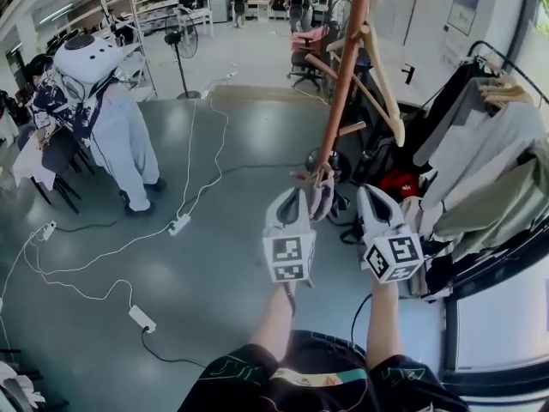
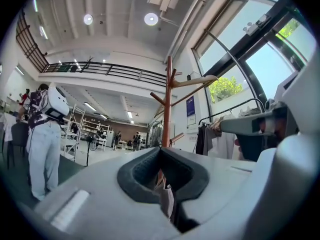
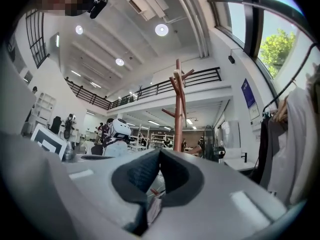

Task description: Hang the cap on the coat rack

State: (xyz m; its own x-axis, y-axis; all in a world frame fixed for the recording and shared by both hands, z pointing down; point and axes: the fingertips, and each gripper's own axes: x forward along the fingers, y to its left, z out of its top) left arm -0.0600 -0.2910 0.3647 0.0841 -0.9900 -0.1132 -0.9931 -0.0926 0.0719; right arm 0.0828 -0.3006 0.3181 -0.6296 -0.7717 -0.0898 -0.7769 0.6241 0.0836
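The coat rack (image 1: 343, 84) is a reddish-brown pole with angled pegs, rising just ahead of both grippers. A pale grey-pink cap (image 1: 322, 197) hangs against the pole's lower part, between the two grippers. My left gripper (image 1: 296, 194) is shut on the cap, and its fabric (image 2: 166, 198) shows pinched in the slot below the jaw tips. My right gripper (image 1: 364, 191) is also shut, with a pale scrap of the cap (image 3: 152, 206) caught between its jaws. The pole (image 2: 166, 109) stands straight ahead in the left gripper view. The pole (image 3: 178, 109) is also ahead in the right gripper view.
A wooden hanger (image 1: 382, 84) hangs from the rack. At the right, a clothes rail (image 1: 489, 144) holds several garments. A person in white with a headset (image 1: 111, 118) stands at the left. Cables and power strips (image 1: 178, 224) lie on the floor, and a standing fan (image 1: 180, 37) is farther back.
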